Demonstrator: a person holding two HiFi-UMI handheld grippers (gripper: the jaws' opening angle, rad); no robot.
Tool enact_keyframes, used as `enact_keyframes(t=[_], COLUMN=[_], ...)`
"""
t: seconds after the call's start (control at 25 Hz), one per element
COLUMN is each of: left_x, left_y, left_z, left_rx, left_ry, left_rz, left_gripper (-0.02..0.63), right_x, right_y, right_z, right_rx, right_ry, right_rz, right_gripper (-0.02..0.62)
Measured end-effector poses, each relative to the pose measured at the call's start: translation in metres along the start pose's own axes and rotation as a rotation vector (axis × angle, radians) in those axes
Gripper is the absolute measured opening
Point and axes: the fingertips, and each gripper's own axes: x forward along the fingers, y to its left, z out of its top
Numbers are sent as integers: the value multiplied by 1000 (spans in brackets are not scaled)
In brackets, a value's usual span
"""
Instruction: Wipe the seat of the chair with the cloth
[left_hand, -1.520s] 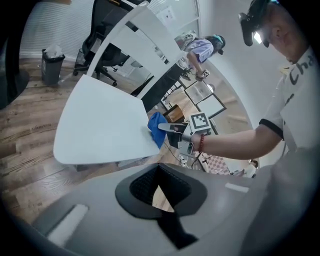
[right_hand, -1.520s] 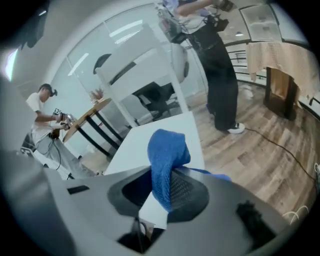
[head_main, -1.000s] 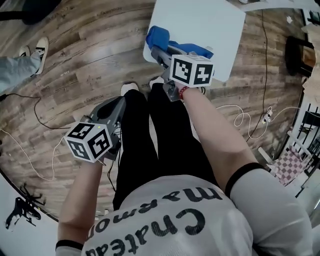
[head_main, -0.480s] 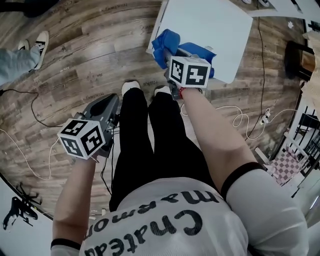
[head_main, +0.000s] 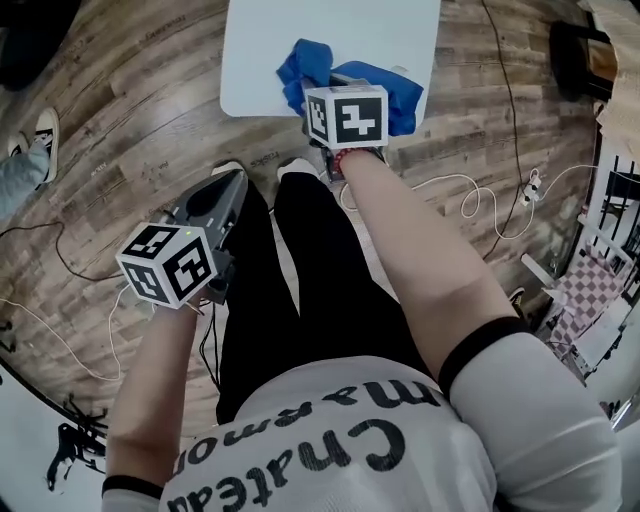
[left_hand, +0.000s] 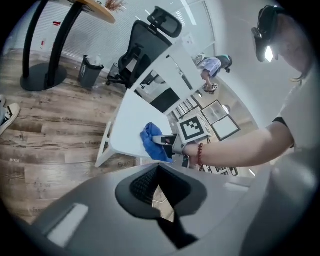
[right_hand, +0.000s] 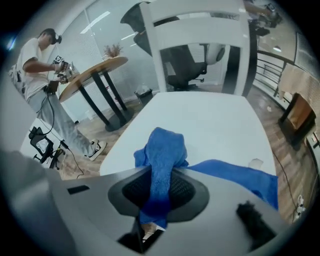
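You stand on a wood-plank floor (head_main: 130, 110) streaked brown and grey; in your head view a white cable (head_main: 470, 200) loops across it at 3 o'clock; in your right gripper view a round wooden table (right_hand: 95, 67) on black legs stands at 10 o'clock, with ceiling strip lights (right_hand: 97, 20) at 11; in your left gripper view a black office chair (left_hand: 145, 45) sits at 12 o'clock and a dark waste bin (left_hand: 91, 70) at 10, before a blind-covered wall (left_hand: 65, 42).

Just a wood-plank floor (head_main: 130, 110) with a white cable (head_main: 447, 180) snaking across it, plus a black office chair (left_hand: 145, 45) and round wooden table (right_hand: 95, 70) behind.
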Motion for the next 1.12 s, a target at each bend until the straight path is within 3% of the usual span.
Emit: enact_keyframes(t=[0.28,0.6,0.96,1.12], left_x=[28,61,75,76], left_y=[-24,-62,-78,-86], left_z=[-21,-24,-31,-29], left_rx=[30,95,120,123], left_ry=[76,126,145,139], left_rz=[18,-13,10,32], left_gripper=[8,8,8,8], right_x=[-38,-73,-88,-97], right_y=[-100,-182,-219,-243], right_z=[-32,-65,-84,-107], right_rx=[105,186,239,365], right_ry=[-25,-22,-24,76], right_rz=[-115,-220,-267,-297], right_gripper=[83,83,83,83])
